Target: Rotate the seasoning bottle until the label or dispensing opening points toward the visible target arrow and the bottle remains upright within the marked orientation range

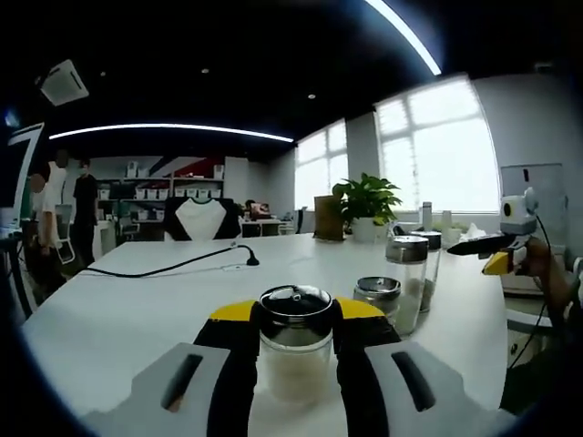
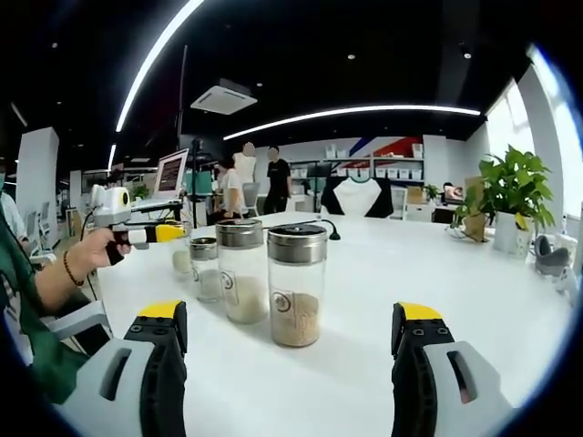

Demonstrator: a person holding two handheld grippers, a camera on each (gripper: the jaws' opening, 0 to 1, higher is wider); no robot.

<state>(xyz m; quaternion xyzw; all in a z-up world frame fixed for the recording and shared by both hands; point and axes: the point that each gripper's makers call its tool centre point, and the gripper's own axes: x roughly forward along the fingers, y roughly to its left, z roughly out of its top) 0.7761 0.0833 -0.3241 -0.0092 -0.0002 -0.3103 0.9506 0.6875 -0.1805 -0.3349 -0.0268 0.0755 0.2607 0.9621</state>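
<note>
In the left gripper view my left gripper (image 1: pixel 293 350) has its fingers (image 1: pixel 239 364) closed in against the sides of a short seasoning bottle (image 1: pixel 295 341), which stands upright on the white surface (image 1: pixel 118 309) at 6 o'clock, dark shiny lid on top and pale contents below. I cannot make out a label or opening on it from here, nor any arrow mark.

At 3 o'clock from that bottle stands a low jar with a silver lid (image 1: pixel 377 293), and just past it two tall glass bottles (image 1: pixel 407 282), one behind the other. At the far 3 o'clock edge I see my right gripper (image 1: pixel 492 250), held in a hand above the surface, apart from the bottles. A black cable (image 1: pixel 173 266) runs across the surface at 10 o'clock, a potted plant (image 1: pixel 366 205) sits at 1 o'clock by the windows, and people (image 1: pixel 84 214) stand at 9 o'clock.

The right gripper view gives me the row from the other end. My right gripper (image 2: pixel 290 346) has its fingers (image 2: pixel 164 350) spread wide with nothing between them. The nearest tall bottle (image 2: pixel 296 282) stands upright at 12 o'clock, well ahead of the fingertips, with grain in its lower part and a small label facing me. A second tall bottle (image 2: pixel 240 270) and a smaller jar (image 2: pixel 205 269) line up behind it toward 10 o'clock. The left gripper (image 2: pixel 164 233) shows at 9 o'clock, held by a hand with a bead bracelet; the bottle it holds is mostly hidden there.
</note>
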